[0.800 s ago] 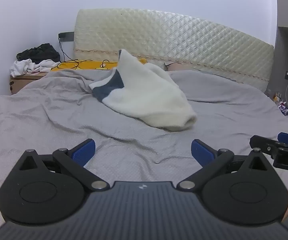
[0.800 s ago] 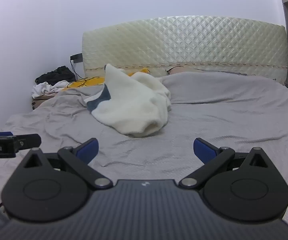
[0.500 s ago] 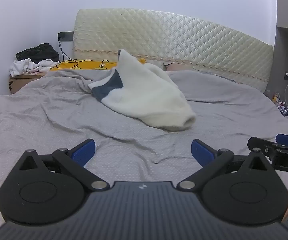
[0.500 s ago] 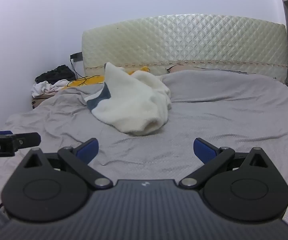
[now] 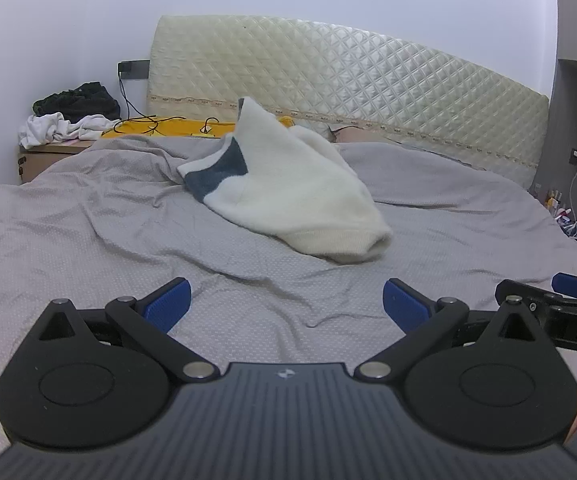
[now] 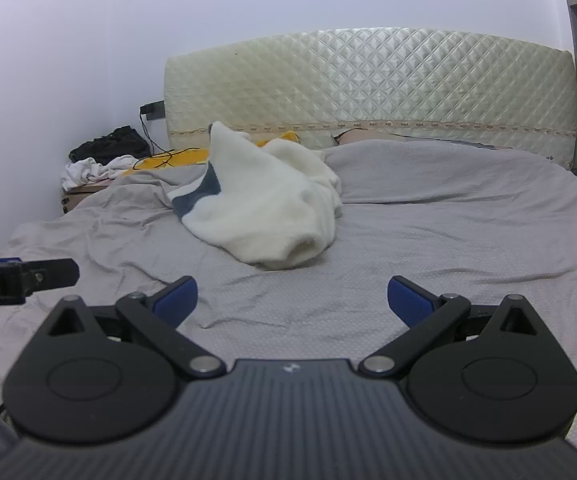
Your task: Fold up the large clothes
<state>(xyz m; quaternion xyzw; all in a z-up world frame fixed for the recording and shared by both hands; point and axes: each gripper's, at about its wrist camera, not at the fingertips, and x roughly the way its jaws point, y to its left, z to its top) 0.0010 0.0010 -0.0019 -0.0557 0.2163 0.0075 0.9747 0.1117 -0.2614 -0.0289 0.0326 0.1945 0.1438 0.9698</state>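
A cream fleece garment with a dark blue patch lies crumpled in a heap on the grey bed, toward the headboard; it also shows in the right wrist view. My left gripper is open and empty, held above the sheet well short of the garment. My right gripper is open and empty, also short of the garment. Each gripper's side shows at the edge of the other's view.
The grey sheet is wrinkled. A quilted cream headboard stands behind. A bedside box at the back left carries black and white clothes. A yellow cloth with cables lies by the headboard. Small items stand at the right.
Both grippers have edged slightly forward toward the garment. Their jaws stay open and the garment has not moved.
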